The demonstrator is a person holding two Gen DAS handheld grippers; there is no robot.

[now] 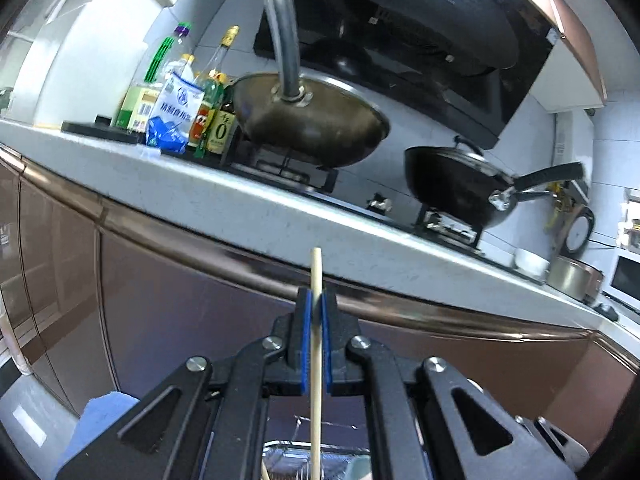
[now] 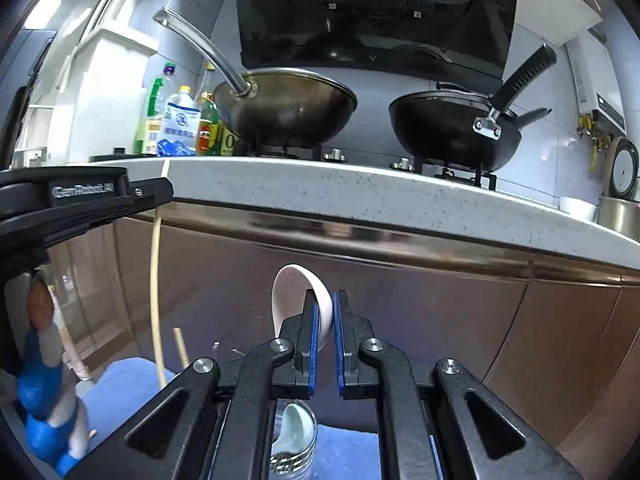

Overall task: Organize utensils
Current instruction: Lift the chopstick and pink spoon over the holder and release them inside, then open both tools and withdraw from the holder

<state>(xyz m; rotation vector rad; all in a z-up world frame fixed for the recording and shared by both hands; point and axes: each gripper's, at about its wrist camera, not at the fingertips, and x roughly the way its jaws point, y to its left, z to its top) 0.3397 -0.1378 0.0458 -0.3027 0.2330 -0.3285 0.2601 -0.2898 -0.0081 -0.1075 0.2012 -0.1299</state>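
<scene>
The left gripper (image 1: 316,312) is pinching a pale wooden chopstick (image 1: 316,360) upright between its blue pads; the stick's tip rises just above the fingers, in front of the speckled white tabletop (image 1: 248,208) edge. In the right wrist view the same chopstick (image 2: 156,280) hangs as a long bowed line below the left gripper (image 2: 160,192), clear of the brown glossy cabinet front (image 2: 440,312) under the tabletop.

The right gripper (image 2: 325,312) is pressed onto a white ceramic soup spoon (image 2: 296,300), whose bowl stands out to the left of the fingers, in open air before the cabinet front. Whether both pads touch it is hard to make out.

Below the right gripper, partly hidden by its linkage, a pale green ceramic spoon (image 2: 292,428) sits in a steel cup-like holder (image 2: 292,460) on a blue cloth (image 2: 120,392). A second wooden stick (image 2: 182,348) pokes up beside the linkage, its lower end cut off.

On the tabletop stand a steel wok with a long metal handle (image 2: 288,112), a black lidded pan (image 2: 452,128) and a cluster of seasoning bottles (image 2: 180,124), under a black range hood (image 2: 372,12).
</scene>
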